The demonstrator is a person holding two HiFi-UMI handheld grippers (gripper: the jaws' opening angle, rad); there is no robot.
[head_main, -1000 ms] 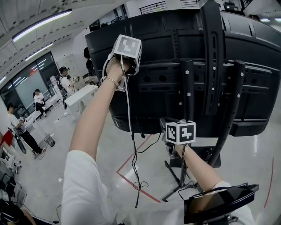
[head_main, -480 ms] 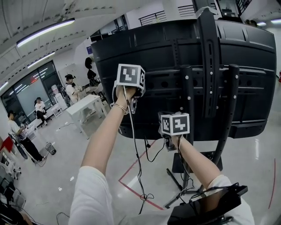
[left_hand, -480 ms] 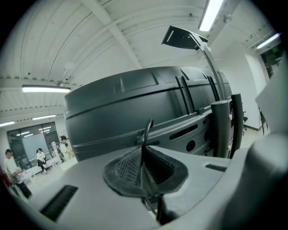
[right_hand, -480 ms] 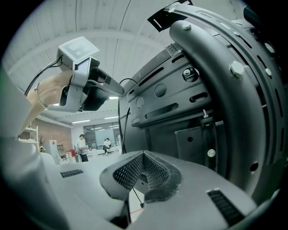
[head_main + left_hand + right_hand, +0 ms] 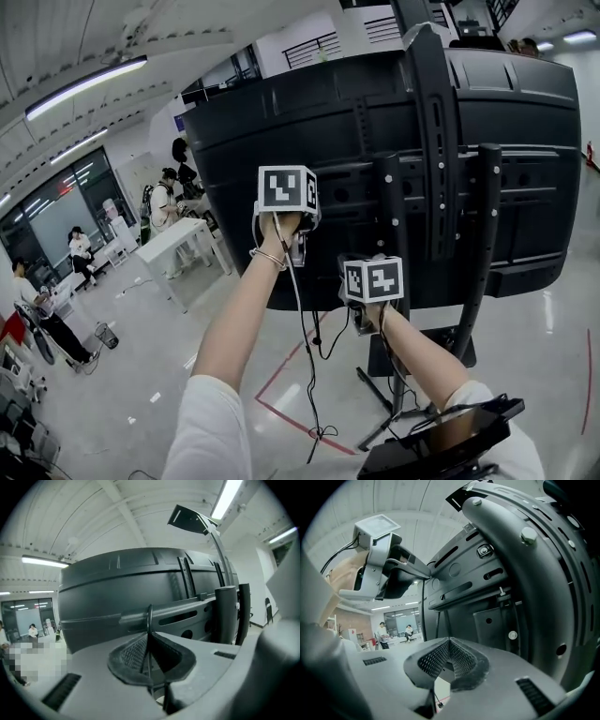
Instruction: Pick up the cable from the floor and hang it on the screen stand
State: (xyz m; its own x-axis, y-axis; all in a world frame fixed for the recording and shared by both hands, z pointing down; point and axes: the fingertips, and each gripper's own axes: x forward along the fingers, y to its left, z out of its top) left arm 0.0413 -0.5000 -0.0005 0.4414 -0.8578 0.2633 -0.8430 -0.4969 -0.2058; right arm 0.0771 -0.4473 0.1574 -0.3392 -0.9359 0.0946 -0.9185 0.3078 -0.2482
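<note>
Against the back of the big black screen (image 5: 375, 122), which filled the upper right of the head view, the screen stand (image 5: 436, 141) rose as 1 broad central bar flanked by 2 thinner uprights. Below lay pale floor (image 5: 131, 375) marked with a red line. Both grippers were raised near the screen's lower edge. The left gripper (image 5: 149, 637) had its jaws clamped on the thin dark cable (image 5: 149, 618), which stood up from the pads close before the screen's back and hung from the hand down to the floor. The right gripper (image 5: 449, 641), lower, beside an upright, had its jaws together, nothing between them.
</note>
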